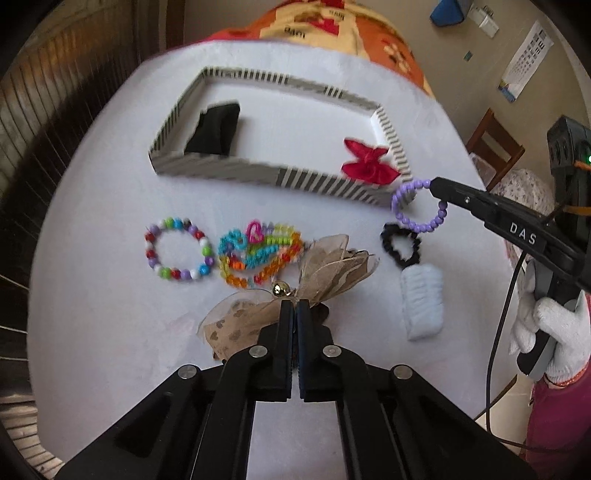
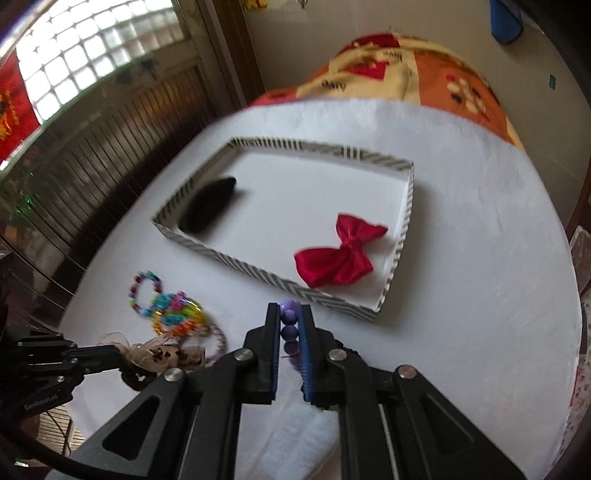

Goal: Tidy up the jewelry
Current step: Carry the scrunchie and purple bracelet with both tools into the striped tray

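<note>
A striped tray on the white table holds a black item and a red bow. My left gripper is shut on a beige gauze bow with a gold bell, near the table's front. My right gripper is shut on a purple bead bracelet, held above the table by the tray's near right corner.
On the table lie a multicolour bead bracelet, a pile of bright bracelets, a black scrunchie and a white fluffy clip. A patterned blanket lies behind the table.
</note>
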`<act>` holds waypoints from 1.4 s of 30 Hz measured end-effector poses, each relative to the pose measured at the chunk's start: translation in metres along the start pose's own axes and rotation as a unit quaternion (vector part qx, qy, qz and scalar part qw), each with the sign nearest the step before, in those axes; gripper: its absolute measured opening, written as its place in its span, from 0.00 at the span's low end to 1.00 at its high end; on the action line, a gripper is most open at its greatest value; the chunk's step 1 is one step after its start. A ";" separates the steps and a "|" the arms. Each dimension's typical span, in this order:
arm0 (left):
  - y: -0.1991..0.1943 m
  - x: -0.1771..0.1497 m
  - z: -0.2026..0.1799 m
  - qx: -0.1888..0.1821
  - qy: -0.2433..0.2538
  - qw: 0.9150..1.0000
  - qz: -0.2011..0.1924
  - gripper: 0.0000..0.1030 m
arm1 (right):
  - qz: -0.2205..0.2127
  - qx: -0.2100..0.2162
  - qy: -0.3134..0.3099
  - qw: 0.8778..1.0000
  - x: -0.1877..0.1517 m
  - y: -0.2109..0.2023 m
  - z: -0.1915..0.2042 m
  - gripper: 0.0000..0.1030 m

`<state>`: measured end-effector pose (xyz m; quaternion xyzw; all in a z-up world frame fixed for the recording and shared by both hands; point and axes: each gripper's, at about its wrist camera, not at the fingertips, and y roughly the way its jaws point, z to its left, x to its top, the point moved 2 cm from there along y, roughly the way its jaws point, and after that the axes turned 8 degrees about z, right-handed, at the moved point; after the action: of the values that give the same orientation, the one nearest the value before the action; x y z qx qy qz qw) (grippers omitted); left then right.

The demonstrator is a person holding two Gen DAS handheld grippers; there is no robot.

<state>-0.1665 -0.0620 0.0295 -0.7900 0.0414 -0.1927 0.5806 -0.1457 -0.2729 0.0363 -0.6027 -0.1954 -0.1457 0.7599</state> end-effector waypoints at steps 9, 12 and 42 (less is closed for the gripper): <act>-0.039 0.039 -0.011 0.015 0.001 0.998 -0.061 0.00 | -0.036 0.006 -0.004 0.999 0.013 -0.037 0.001 0.09; -0.046 0.055 -0.014 0.023 0.003 0.997 -0.075 0.00 | -0.040 0.006 -0.005 0.999 0.018 -0.040 0.000 0.09; 0.038 0.192 -0.012 0.063 0.029 0.997 -0.041 0.00 | -0.006 0.008 0.023 1.000 0.091 0.028 -0.021 0.09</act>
<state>0.0122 -0.1405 0.0459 -0.7468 0.0134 -0.2410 0.6198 -0.0501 -0.2856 0.0512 -0.5919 -0.1825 -0.1624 0.7681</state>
